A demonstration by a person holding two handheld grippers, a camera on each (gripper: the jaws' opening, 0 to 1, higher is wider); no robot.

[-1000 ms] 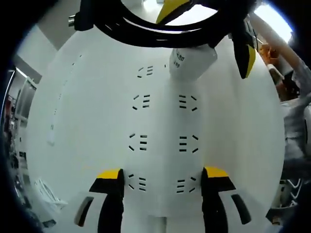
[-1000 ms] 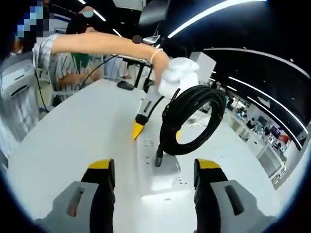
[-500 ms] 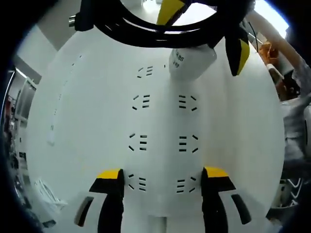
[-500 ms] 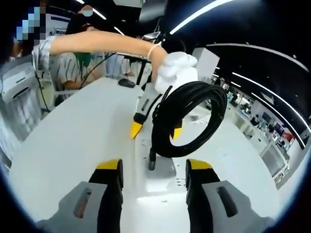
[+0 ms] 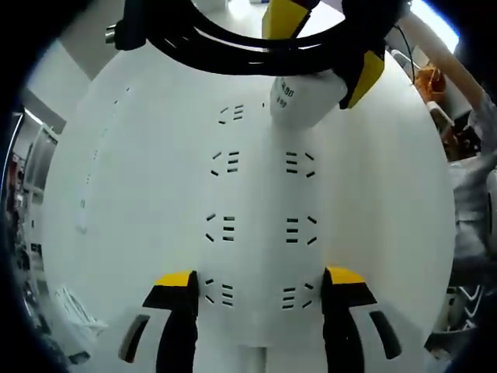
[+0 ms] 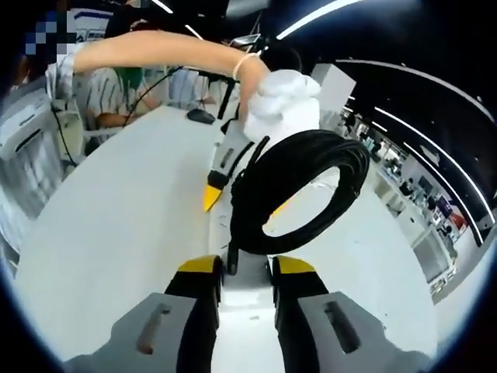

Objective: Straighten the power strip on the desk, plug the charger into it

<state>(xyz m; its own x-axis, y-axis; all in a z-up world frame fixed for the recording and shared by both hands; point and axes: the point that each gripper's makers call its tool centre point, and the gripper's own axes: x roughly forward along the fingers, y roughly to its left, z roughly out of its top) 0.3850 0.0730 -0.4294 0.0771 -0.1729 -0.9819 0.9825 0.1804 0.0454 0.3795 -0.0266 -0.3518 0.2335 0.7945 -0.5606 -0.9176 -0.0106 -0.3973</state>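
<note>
While power strip (image 5: 260, 225) lies flat, white desk (image 5: 132, 202) gleams.

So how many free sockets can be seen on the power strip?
7: four in the left column, three in the right. The power strip carries the charger top right; the cable may hide more.

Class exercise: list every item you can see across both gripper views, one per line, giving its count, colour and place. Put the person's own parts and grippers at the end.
power strip: one, white, flat on the desk between the left hand-held gripper's jaws
charger: one, white, standing on the strip's far end, between the right gripper's jaws
cable coil: one, black, looped above the charger
desk: one, white, under everything
seated person: one, striped top, beyond the desk
gloved hand: one, white glove, holding the left gripper
left hand-held gripper: one, black and yellow, jaws astride the strip
right hand-held gripper: one, black and yellow, jaws closed on the charger
</note>
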